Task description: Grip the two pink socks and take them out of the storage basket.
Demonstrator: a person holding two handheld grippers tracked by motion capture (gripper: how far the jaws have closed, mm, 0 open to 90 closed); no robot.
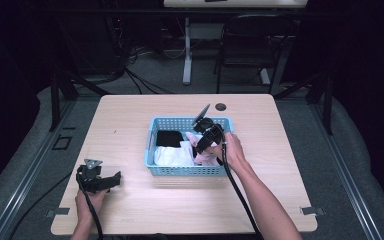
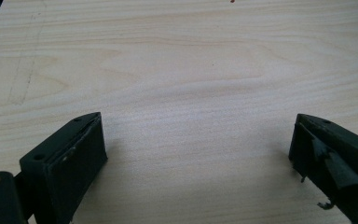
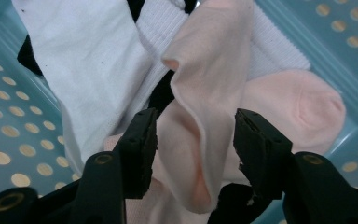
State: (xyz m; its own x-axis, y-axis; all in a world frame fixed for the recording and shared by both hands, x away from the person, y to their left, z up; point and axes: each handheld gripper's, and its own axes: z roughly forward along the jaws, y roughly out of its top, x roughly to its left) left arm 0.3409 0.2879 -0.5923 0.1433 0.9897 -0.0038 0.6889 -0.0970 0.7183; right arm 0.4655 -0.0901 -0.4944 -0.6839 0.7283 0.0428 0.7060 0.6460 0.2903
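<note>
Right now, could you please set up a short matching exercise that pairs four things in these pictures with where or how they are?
Things:
1. pink sock
2. left gripper
3. basket
4. black cloth

Places or states:
A. open, low over bare table at the near left
B. between the right gripper's jaws
C. in the basket's far left part
D. at mid-table, blue, holding the laundry

Pairs: 1-B, 2-A, 3-D, 4-C
</note>
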